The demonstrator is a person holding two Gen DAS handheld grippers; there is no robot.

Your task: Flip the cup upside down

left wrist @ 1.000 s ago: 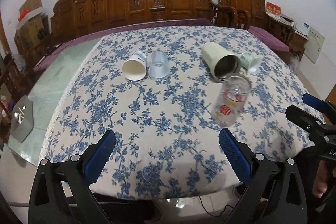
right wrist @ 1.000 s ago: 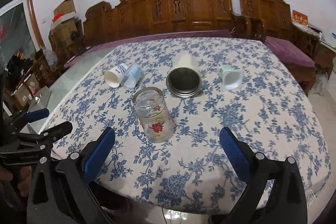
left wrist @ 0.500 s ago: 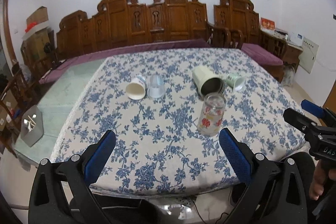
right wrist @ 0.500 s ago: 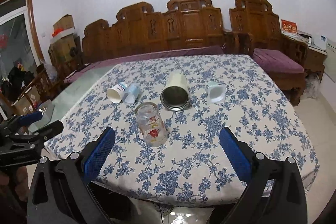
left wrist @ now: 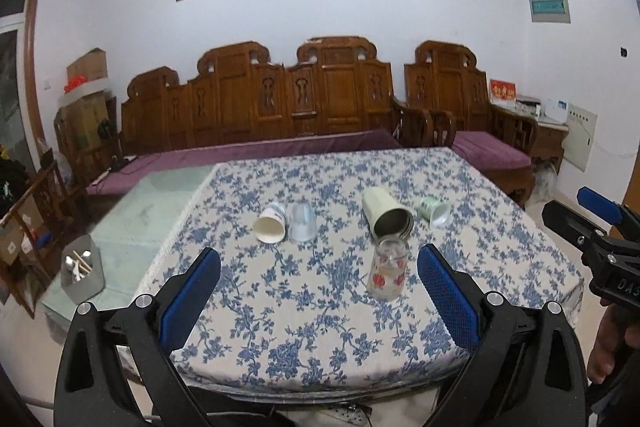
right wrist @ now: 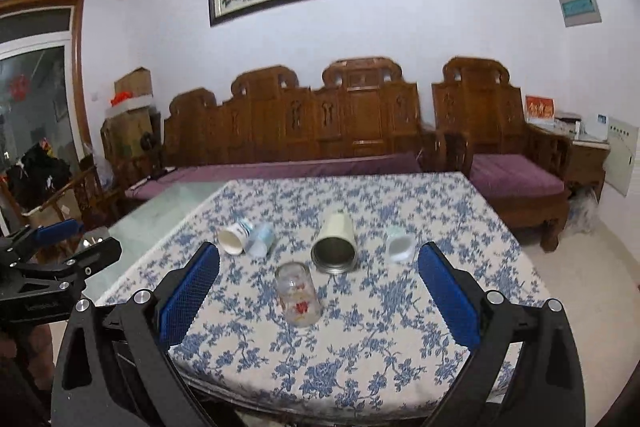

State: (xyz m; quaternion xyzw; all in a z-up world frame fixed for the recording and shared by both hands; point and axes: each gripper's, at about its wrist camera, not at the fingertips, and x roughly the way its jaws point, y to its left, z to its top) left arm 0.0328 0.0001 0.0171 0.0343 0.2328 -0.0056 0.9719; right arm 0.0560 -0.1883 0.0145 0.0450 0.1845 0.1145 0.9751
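A clear glass cup with red flowers (left wrist: pixel 388 269) (right wrist: pixel 298 294) stands on the blue floral tablecloth (left wrist: pixel 320 307) (right wrist: pixel 380 327), near the front. Behind it lie a cream metal-lined cup (left wrist: pixel 386 215) (right wrist: pixel 335 241), a white paper cup (left wrist: pixel 271 225) (right wrist: pixel 234 238), a clear plastic cup (left wrist: pixel 303 223) (right wrist: pixel 262 239) and a pale green cup (left wrist: pixel 432 210) (right wrist: pixel 399 245), all on their sides. My left gripper (left wrist: pixel 318 301) is open and empty, back from the table's front edge. My right gripper (right wrist: pixel 318 301) is open and empty, also back from the edge.
A carved wooden sofa with purple cushions (left wrist: pixel 288 115) (right wrist: pixel 320 131) stands behind the table. A grey metal holder with utensils (left wrist: pixel 82 275) sits on the bare green table part at the left. Boxes (left wrist: pixel 86 99) stand at the far left.
Both grippers have pulled back and up from the table; the cups look smaller and farther away. The glass cup stays standing where it was.
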